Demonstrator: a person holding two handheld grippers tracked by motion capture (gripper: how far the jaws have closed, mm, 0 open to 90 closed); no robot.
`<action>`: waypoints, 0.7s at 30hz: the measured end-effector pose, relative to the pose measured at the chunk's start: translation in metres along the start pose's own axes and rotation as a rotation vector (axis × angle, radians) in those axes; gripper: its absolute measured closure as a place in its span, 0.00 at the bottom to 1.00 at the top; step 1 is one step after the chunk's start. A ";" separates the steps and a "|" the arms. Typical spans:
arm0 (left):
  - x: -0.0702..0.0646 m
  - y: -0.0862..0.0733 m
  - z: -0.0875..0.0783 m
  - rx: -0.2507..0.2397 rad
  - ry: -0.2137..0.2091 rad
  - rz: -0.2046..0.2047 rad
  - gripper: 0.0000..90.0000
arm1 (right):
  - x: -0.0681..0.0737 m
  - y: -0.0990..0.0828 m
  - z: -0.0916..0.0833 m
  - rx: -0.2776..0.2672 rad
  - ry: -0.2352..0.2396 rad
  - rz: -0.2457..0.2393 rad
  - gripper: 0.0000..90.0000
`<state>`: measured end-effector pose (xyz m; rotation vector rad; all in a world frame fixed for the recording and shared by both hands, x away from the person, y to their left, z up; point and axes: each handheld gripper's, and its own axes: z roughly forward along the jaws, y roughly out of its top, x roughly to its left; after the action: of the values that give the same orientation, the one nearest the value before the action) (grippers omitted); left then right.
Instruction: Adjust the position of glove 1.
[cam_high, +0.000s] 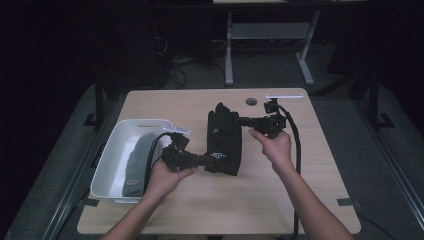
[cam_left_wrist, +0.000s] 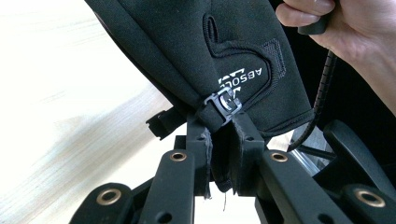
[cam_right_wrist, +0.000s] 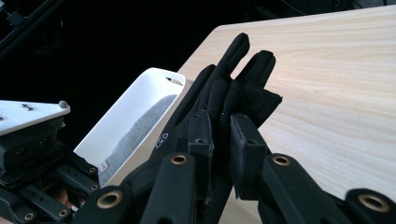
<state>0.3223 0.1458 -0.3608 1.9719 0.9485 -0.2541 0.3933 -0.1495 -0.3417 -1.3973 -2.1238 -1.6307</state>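
A black glove (cam_high: 224, 142) with white lettering hangs stretched between both grippers over the middle of the wooden table (cam_high: 200, 200). My left gripper (cam_high: 207, 162) is shut on its cuff edge, right by a small plastic clip; in the left gripper view the glove (cam_left_wrist: 210, 56) rises from the closed left gripper (cam_left_wrist: 222, 135). My right gripper (cam_high: 239, 120) is shut on the finger end. In the right gripper view the glove's fingers (cam_right_wrist: 233, 84) stick out past the right gripper (cam_right_wrist: 220, 122).
A white bin (cam_high: 112, 150) stands at the table's left edge with a grey fabric item (cam_high: 137, 162) inside; the bin (cam_right_wrist: 140, 93) also appears beyond the glove in the right gripper view. A desk frame and cables stand on the dark floor behind the table.
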 end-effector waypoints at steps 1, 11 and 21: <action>0.000 0.000 -0.001 -0.001 -0.001 -0.003 0.89 | 0.002 0.001 0.001 0.002 0.003 0.007 0.89; 0.005 -0.002 -0.016 -0.014 0.012 -0.003 0.89 | 0.010 0.007 0.013 -0.001 0.020 -0.005 0.89; 0.011 -0.005 -0.034 -0.033 0.037 -0.013 0.89 | 0.021 0.014 0.030 0.004 0.045 -0.017 0.89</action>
<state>0.3201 0.1805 -0.3502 1.9467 0.9836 -0.2095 0.4037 -0.1128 -0.3318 -1.3321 -2.1189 -1.6471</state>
